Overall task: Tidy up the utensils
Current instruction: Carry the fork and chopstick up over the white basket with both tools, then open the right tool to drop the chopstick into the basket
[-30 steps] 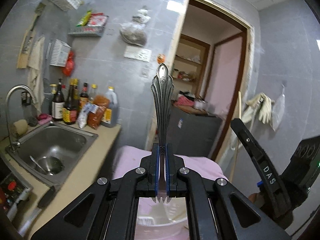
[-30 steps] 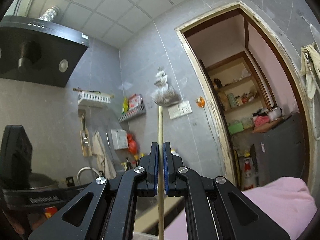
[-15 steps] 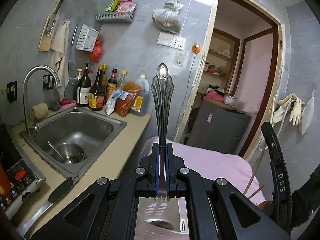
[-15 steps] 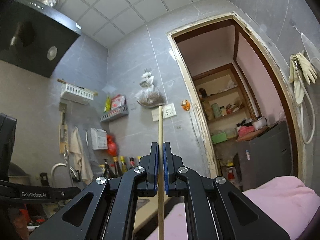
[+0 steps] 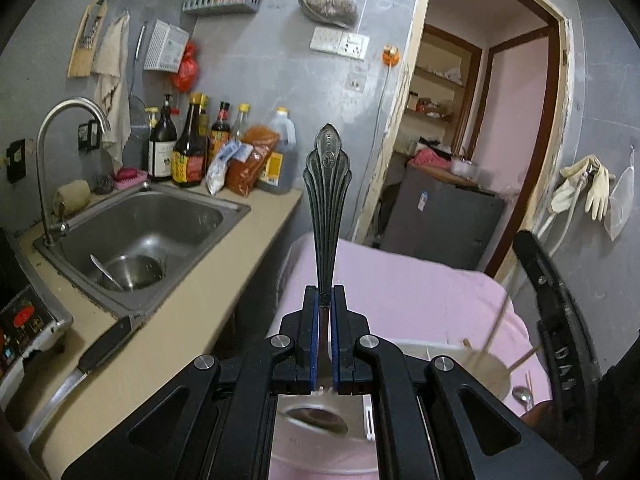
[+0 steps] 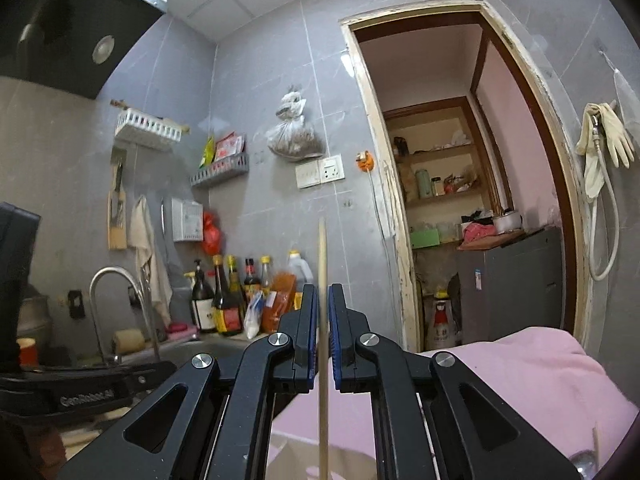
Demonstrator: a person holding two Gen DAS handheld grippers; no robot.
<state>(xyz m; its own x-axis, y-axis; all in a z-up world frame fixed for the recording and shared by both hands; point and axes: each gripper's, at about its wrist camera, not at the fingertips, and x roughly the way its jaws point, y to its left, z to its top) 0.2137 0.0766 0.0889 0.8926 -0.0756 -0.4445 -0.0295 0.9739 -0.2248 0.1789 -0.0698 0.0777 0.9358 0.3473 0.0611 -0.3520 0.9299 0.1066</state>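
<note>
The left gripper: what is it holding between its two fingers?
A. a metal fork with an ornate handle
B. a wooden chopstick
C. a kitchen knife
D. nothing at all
A: in the left wrist view the left gripper is clamped on a fork, its ornate metal handle standing up and the tines poking out below the fingers.

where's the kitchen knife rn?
Left wrist view, lower left: the kitchen knife lies flat on the beige countertop, just in front of the sink and beside the small appliance at the frame's left edge.
</note>
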